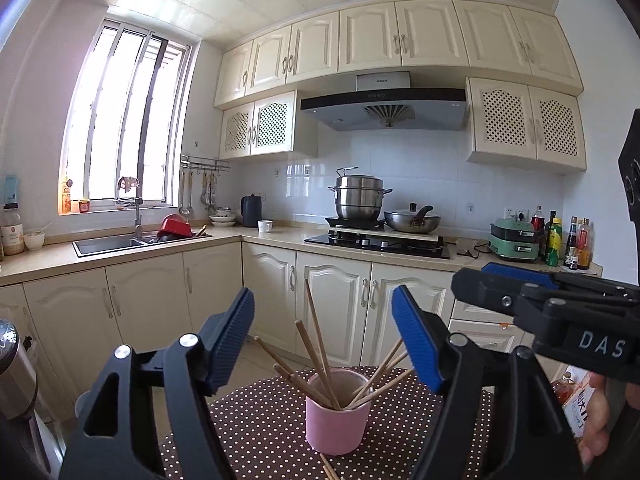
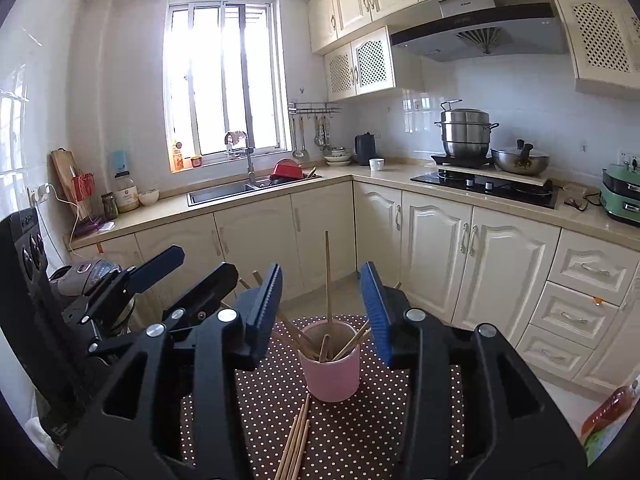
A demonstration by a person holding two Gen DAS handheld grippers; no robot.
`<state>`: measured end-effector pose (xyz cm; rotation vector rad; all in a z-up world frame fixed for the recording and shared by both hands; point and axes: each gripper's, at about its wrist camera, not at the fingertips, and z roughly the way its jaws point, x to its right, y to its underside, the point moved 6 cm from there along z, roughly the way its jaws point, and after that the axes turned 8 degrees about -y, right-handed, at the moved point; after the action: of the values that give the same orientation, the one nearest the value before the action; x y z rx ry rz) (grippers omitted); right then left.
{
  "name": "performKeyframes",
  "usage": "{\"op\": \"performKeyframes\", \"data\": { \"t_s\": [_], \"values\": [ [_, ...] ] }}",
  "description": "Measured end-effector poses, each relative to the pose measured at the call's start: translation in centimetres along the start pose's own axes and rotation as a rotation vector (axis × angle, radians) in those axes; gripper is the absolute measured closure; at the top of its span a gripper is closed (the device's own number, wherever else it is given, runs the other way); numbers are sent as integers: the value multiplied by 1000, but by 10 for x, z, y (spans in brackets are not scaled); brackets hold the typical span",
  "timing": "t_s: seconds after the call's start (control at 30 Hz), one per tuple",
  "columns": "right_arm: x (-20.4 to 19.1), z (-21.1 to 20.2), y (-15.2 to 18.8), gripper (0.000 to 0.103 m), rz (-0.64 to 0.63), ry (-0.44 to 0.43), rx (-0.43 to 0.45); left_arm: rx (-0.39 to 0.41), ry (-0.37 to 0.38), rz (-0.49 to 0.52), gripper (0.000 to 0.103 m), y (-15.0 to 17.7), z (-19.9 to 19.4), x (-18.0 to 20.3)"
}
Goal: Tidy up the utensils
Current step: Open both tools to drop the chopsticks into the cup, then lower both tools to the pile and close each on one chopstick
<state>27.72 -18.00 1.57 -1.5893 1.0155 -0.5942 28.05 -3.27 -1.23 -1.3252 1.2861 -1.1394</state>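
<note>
Wooden chopsticks (image 2: 297, 442) are seen lying loose in a small bundle on the dotted tabletop (image 2: 360, 432), just in front of the pink cup (image 2: 331, 368), in which several more chopsticks (image 1: 320, 364) already stand fanned out against the rim. The loose ones are judged to be light, stiff and thin, with a smooth finish that may slip between ribbed pads and roll when nudged. A hold near the middle of the bundle would probably keep the sticks from tipping; a hold at one end is likely to let them swing. The cup looks light as well and could be pushed or toppled if the standing sticks are knocked.

The left gripper (image 1: 323, 340) is held released above the cup, its blue fingers (image 1: 236, 334) spread wide with nothing pressed between them. The right gripper (image 2: 322, 312) is likewise released, more narrowly, its fingers (image 2: 376, 312) apart on either side of the cup's sticks as seen from behind, and nothing is grasped.
</note>
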Motion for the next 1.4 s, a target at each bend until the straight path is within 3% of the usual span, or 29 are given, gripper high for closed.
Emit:
{"op": "performKeyframes", "data": {
  "t_s": [0.3, 0.53, 0.7, 0.8, 0.93, 1.17, 1.4],
  "values": [
    [4, -23, 29, 61, 39, 8, -31, -100, -13, 18, 33, 24, -31, -13],
    [6, -7, 83, 61, 73, 8, -144, -213, -19, 21, 33, 61, -30, -24],
    [7, 16, 129, 61, 100, 7, -263, -360, -6, -9, 33, 107, -13, -31],
    [10, 31, 156, 61, 114, 14, -330, -503, 14, -27, 33, 146, 4, -30],
    [16, 42, 185, 60, 145, 15, -391, -628, 25, -4, 33, 191, 18, -23],
    [29, 51, 210, 58, 189, 9, -433, -735, 24, 48, 33, 234, 34, -8],
    [36, 55, 224, 57, 225, -5, -448, -755, -8, 105, 33, 249, 43, 0]
  ]
}}
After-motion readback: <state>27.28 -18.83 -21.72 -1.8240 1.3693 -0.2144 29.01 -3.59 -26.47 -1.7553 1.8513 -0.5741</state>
